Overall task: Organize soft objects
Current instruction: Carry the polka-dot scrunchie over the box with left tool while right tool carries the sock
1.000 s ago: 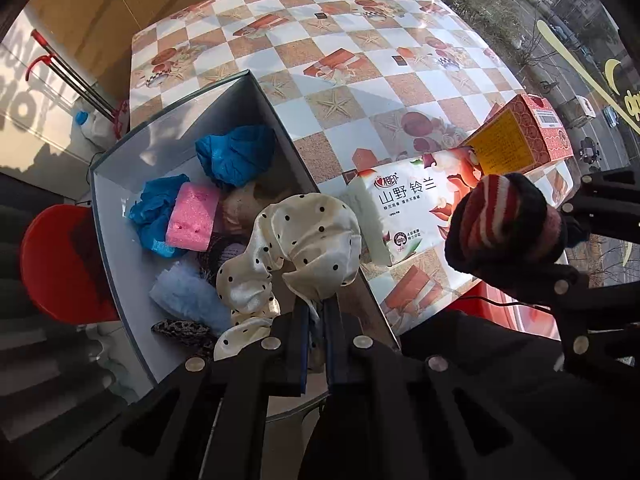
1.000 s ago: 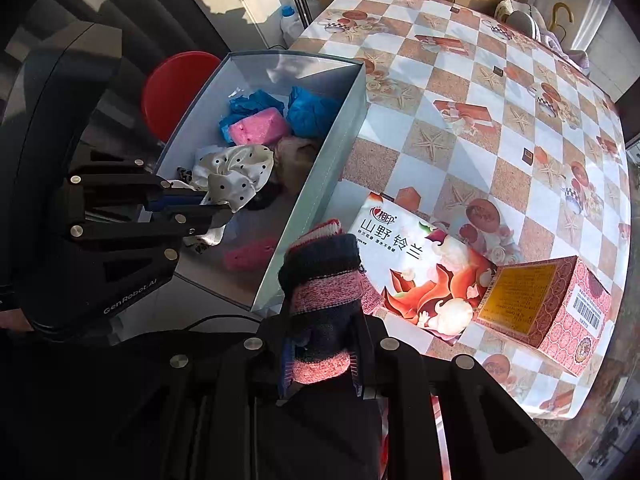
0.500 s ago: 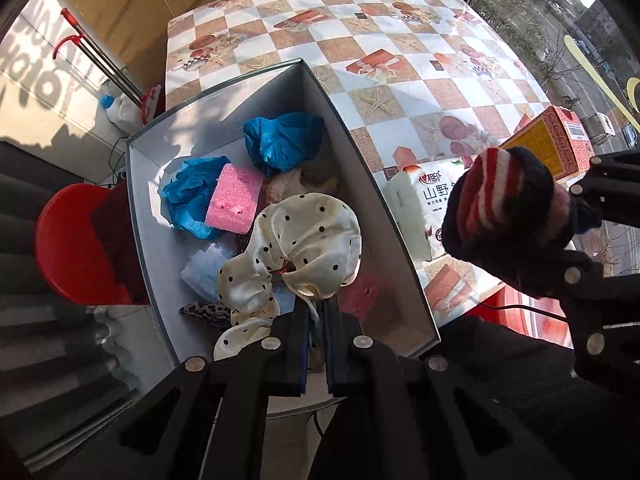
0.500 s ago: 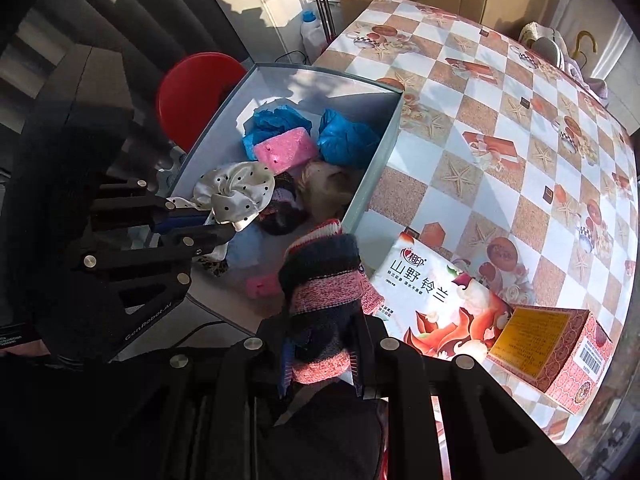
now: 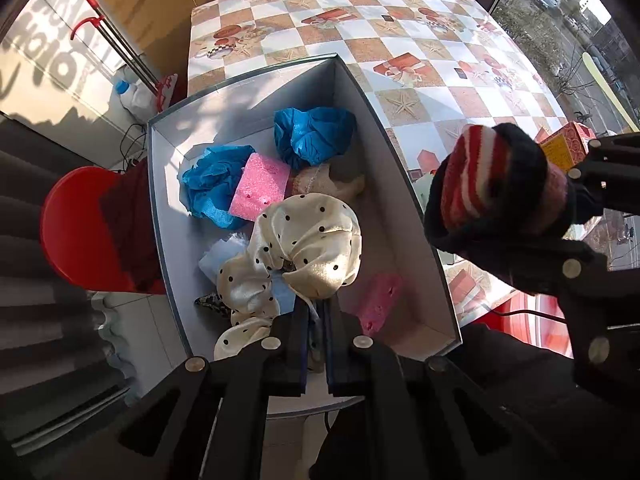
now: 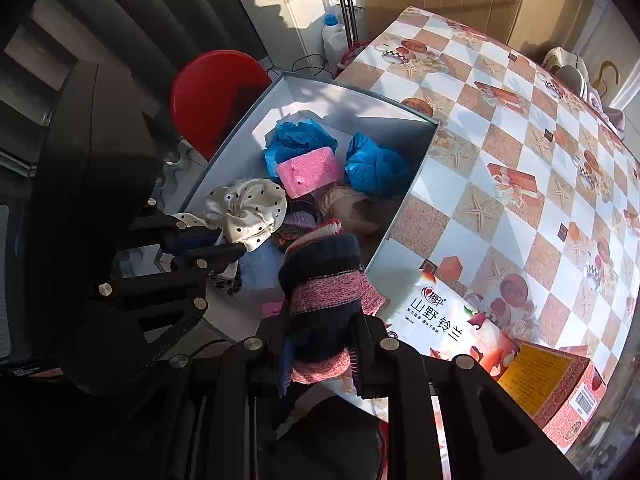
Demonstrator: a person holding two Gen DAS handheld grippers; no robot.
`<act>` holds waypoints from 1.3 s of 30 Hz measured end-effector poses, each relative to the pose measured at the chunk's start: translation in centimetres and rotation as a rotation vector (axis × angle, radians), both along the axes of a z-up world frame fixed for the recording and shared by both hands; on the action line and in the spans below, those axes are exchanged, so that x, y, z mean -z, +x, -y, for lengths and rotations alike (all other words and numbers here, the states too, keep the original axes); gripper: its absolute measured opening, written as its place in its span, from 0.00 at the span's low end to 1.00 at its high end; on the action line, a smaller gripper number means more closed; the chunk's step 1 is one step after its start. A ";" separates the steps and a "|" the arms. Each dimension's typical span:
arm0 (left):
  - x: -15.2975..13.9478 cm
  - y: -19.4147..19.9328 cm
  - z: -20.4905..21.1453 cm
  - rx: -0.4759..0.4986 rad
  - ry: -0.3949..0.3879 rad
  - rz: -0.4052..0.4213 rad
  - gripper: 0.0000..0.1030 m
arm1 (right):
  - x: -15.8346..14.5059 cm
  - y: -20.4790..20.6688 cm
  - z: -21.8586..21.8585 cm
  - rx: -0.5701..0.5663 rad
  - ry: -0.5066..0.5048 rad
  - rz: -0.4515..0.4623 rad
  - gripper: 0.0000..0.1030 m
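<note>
The scrunchie (image 5: 308, 244), cream satin with black dots, hangs from the left gripper (image 5: 316, 320), whose jaws are pinched fully together on a fold of it, above the open box (image 5: 404, 216). The sock (image 6: 324, 300), rolled, dark with pink and red-white stripes, sits clamped between the narrowly parted jaws of the right gripper (image 6: 320, 348), over the box's near corner and beside its right wall.

Inside the box lie two crumpled blue covers (image 5: 314, 136), one at the far end and one to its left, with a pink sponge (image 5: 260, 186) between them. A beige cloth (image 5: 320, 180) lies just beside the sponge, under the scrunchie's far edge. A second pink sponge (image 5: 378, 300) rests against the right wall near the front. Pale blue fabric (image 5: 224, 256) shows beneath the scrunchie.

The box stands at the edge of the checkered worktop (image 5: 400, 40). To its right lie a tissue pack (image 6: 452, 320) and a red carton (image 6: 556, 384). A red stool (image 5: 92, 232) stands below the box's left side.
</note>
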State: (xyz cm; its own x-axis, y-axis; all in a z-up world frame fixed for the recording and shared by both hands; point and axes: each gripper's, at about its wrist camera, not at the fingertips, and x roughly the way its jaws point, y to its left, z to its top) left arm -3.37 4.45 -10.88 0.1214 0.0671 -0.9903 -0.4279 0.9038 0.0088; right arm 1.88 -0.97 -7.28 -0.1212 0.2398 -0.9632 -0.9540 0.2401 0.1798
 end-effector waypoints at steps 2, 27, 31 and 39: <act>0.2 -0.2 -0.4 -0.018 -0.015 0.004 0.07 | 0.0 0.0 -0.4 -0.005 0.002 0.001 0.23; 1.5 -2.1 -5.6 -0.212 -0.134 0.042 0.09 | 1.2 -0.4 -5.2 -0.100 -0.030 0.003 0.23; 1.4 -1.9 -5.5 -0.207 -0.130 0.040 0.09 | 1.3 -0.4 -5.4 -0.100 -0.033 0.001 0.23; 1.2 -1.5 -5.3 -0.193 -0.120 0.043 0.09 | 1.4 -0.6 -5.5 -0.109 -0.037 0.003 0.23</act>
State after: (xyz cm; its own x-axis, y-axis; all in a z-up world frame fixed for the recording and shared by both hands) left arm -4.89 9.70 -12.11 0.1601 -0.0248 -0.9868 -0.5902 0.7989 -0.1158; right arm 1.27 4.56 -8.70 -0.1416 0.1896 -0.9716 -0.9753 0.1413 0.1698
